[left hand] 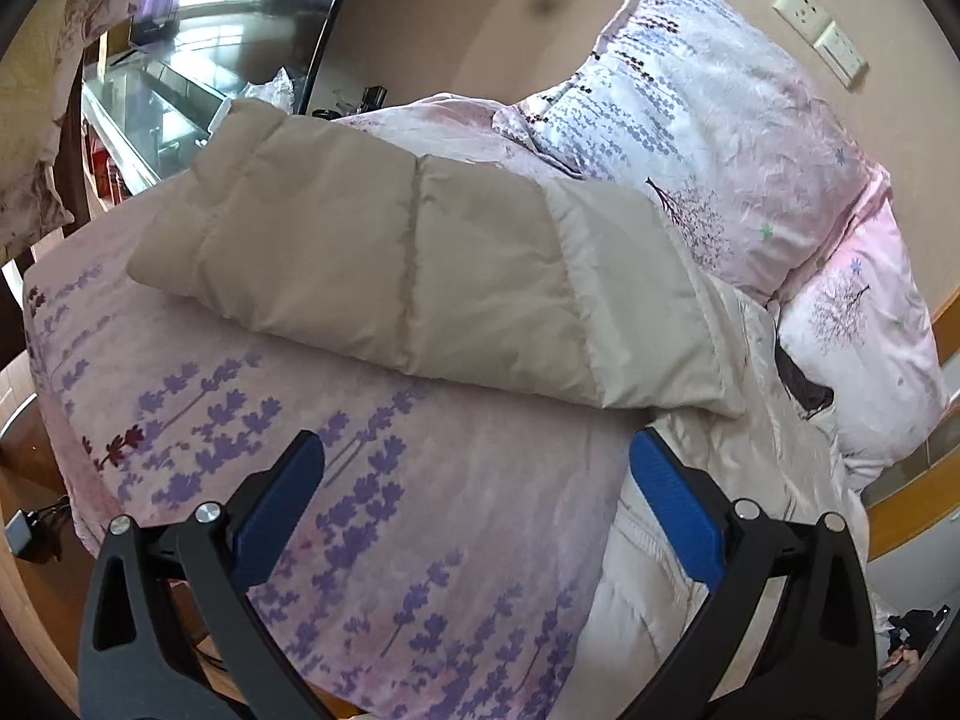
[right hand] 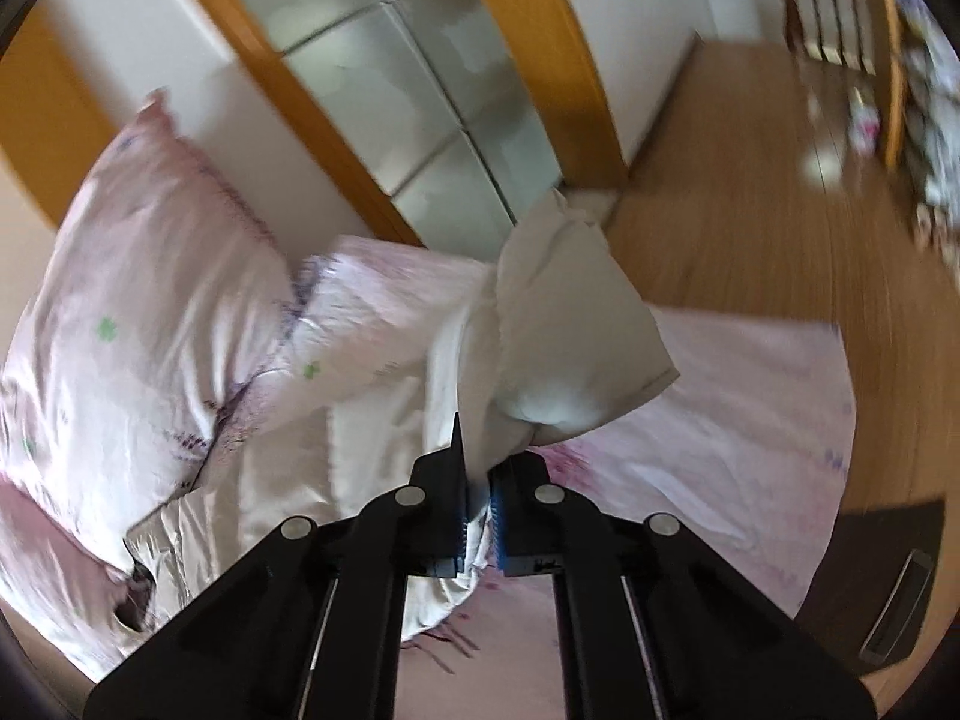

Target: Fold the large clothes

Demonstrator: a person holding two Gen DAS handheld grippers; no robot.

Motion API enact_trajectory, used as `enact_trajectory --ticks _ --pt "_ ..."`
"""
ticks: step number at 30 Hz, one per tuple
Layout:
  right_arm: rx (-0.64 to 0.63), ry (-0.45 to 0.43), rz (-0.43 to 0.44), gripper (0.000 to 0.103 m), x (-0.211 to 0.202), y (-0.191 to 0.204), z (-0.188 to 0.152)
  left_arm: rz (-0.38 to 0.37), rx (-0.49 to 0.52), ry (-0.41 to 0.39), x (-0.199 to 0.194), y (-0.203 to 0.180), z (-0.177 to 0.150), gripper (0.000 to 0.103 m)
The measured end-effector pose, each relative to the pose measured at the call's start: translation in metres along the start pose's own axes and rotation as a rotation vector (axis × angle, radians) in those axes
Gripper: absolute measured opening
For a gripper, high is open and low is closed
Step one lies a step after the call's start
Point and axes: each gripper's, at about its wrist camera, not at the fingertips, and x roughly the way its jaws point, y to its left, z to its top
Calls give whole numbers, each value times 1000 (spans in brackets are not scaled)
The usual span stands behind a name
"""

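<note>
Jacket (right hand: pixel 576 330) pinched between right tongs (right hand: pixel 478 480)

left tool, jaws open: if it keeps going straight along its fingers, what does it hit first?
Probably the lavender-print bedsheet, just ahead between the left tool's open fingers. The beige padded jacket lies beyond, higher in view; depth is unclear.

A padded jacket (left hand: pixel 384 264) lies across the bed (left hand: pixel 420 540), one part folded over on top; pillows (left hand: pixel 708 138) sit behind it by the wall; the floor (right hand: pixel 750 192) runs beside the bed.
</note>
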Motion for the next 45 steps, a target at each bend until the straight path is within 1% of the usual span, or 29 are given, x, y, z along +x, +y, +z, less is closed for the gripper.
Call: enact_trajectory --ticks 4,6,7,8,11,13,16,19,20,23,26,28,29,31,33,34,36,37,39,40,41,42,43,44,45 --pt "-127 -60 17 6 -20 48 -1 19 13 -32 0 -1 2 101" --pt "-204 -90 50 6 -32 84 -3 29 31 -58 -2 -1 2 101" --pt "-225 -96 63 6 -35 94 -4 32 32 -60 -2 -1 4 101" --pt "-270 -105 95 6 -42 116 -7 30 31 -61 -2 0 4 101" --pt "-386 -124 178 6 -61 165 -23 29 28 -79 -3 3 7 101" --pt "-467 -130 240 6 -73 201 -38 30 39 -110 -6 3 7 101" --pt "-586 -110 339 6 -83 255 -67 24 43 -133 -11 5 7 101" --pt "-683 -61 431 6 -89 299 -103 -4 26 -97 -10 9 8 101" --pt "-711 -31 462 6 -89 315 -117 -20 11 -75 -9 12 9 101" --pt "-770 44 517 6 -82 350 -153 -24 -15 -43 -5 17 10 101" --pt "-838 104 519 6 -69 371 -190 -24 -24 -40 -5 20 10 101" --pt "-908 156 484 6 -57 384 -230 -18 -29 -45 -5 22 11 101" --pt "-927 168 468 6 -49 385 -240 -17 -31 -47 -6 22 12 101" --pt "-1008 230 413 7 -33 391 -274 -20 -37 -53 -6 23 13 101" --pt "-1076 275 367 10 -25 389 -297 -26 -49 -55 -6 25 15 101" --pt "-1119 291 334 12 -21 388 -310 -29 -52 -54 -6 25 16 101" --pt "-1223 284 276 15 -18 388 -334 -31 -58 -46 -4 26 18 101" --pt "-1288 265 249 19 -20 386 -345 -30 -60 -44 -4 26 19 101" --pt "-1354 268 231 45 -23 385 -356 -33 -67 -40 -3 27 20 101" --pt "-1373 285 243 73 -26 383 -359 -33 -71 -38 -3 28 20 101" --pt "-1400 288 268 79 -33 382 -362 -36 -78 -34 -2 29 20 101" --pt "-1429 264 283 79 -41 382 -365 -37 -87 -29 -1 30 20 101" --pt "-1465 222 303 75 -53 380 -367 -39 -97 -25 0 32 20 101" --pt "-1463 211 334 64 -60 380 -364 -42 -104 -22 0 33 21 101" --pt "-1431 217 374 58 -66 381 -357 -45 -118 -18 1 36 21 101"
